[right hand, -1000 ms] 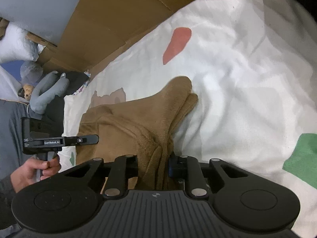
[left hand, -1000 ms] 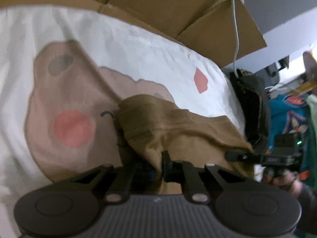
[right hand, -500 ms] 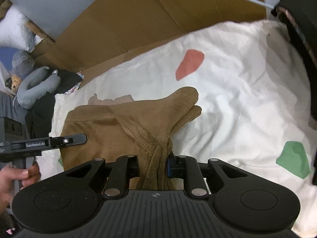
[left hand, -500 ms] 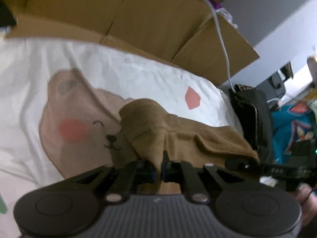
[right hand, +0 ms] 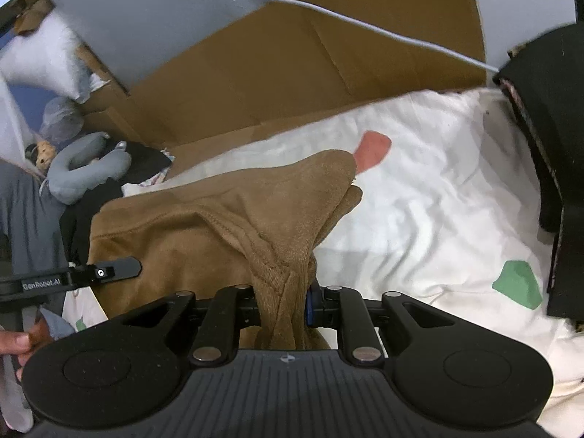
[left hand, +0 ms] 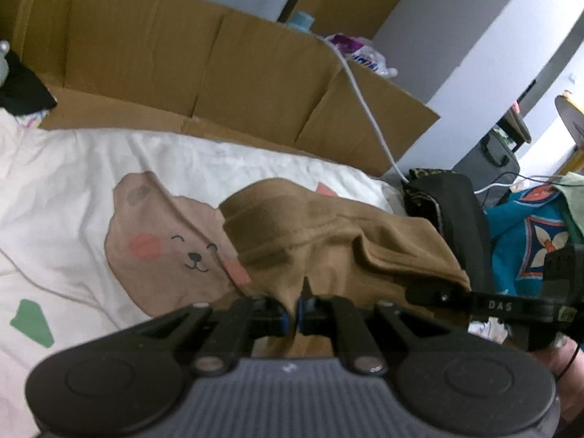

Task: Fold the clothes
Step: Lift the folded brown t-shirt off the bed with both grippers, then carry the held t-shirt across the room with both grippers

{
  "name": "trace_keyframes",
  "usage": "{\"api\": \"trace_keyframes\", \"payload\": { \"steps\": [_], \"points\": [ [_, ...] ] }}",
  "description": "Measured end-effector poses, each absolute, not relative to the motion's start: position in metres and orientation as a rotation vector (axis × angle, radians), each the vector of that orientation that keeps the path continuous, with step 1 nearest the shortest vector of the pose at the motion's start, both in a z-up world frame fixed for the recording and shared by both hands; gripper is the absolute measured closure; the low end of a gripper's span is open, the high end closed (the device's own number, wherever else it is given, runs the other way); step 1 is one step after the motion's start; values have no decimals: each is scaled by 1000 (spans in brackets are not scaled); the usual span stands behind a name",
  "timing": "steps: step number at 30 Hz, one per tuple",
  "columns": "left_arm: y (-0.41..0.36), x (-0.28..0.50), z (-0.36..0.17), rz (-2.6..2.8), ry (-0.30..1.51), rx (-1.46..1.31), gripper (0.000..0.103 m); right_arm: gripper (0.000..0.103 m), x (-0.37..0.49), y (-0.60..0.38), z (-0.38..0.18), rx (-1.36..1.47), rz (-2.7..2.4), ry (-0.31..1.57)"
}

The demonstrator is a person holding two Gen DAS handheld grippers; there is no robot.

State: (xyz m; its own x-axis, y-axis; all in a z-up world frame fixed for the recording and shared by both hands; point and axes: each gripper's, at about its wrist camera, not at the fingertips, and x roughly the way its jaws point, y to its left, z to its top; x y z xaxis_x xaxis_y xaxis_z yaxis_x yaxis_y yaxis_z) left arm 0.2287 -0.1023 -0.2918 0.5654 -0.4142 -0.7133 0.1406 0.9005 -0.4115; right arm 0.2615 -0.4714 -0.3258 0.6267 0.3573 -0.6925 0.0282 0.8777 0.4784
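Observation:
A brown garment (left hand: pixel 328 233) hangs lifted over a white bedsheet (left hand: pixel 73 182) printed with a bear. My left gripper (left hand: pixel 291 315) is shut on a thin fold of its near edge. In the right wrist view the same brown garment (right hand: pixel 204 226) drapes away from my right gripper (right hand: pixel 283 301), which is shut on a thick bunched seam of it. Each view shows the other gripper out to its side, the right gripper (left hand: pixel 492 304) and the left gripper (right hand: pixel 84 275), with the cloth stretched between them. A hand (right hand: pixel 22 343) holds the left one.
Flattened cardboard (left hand: pixel 204 69) stands along the far side of the bed, with a white cable (left hand: pixel 365 102) running over it. A black bag (left hand: pixel 449 200) sits at the bed's right end, blue patterned cloth (left hand: pixel 529 241) beyond it. A grey plush toy (right hand: pixel 84 168) lies at the left.
Both grippers have risen and tilted up, lifting the brown garment off the sheet. More of the bear print, the cardboard and the room now shows.

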Motion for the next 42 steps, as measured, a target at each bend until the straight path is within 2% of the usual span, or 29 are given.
{"api": "trace_keyframes", "payload": {
  "steps": [12, 17, 24, 34, 42],
  "points": [
    [-112, 212, -235, -346, 918, -330, 98, 89, 233, -456, -267, 439, 231, 825],
    [-120, 206, -191, -355, 877, -302, 98, 89, 225, -462, -227, 429, 228, 774],
    [-132, 189, -109, -354, 768, -287, 98, 89, 217, -474, -148, 411, 223, 682],
    [-137, 153, 17, -357, 638, -317, 98, 89, 185, -481, -7, 379, 225, 516],
    [-144, 110, 92, -363, 554, -305, 98, 89, 148, -481, 79, 347, 222, 443]
  ]
}}
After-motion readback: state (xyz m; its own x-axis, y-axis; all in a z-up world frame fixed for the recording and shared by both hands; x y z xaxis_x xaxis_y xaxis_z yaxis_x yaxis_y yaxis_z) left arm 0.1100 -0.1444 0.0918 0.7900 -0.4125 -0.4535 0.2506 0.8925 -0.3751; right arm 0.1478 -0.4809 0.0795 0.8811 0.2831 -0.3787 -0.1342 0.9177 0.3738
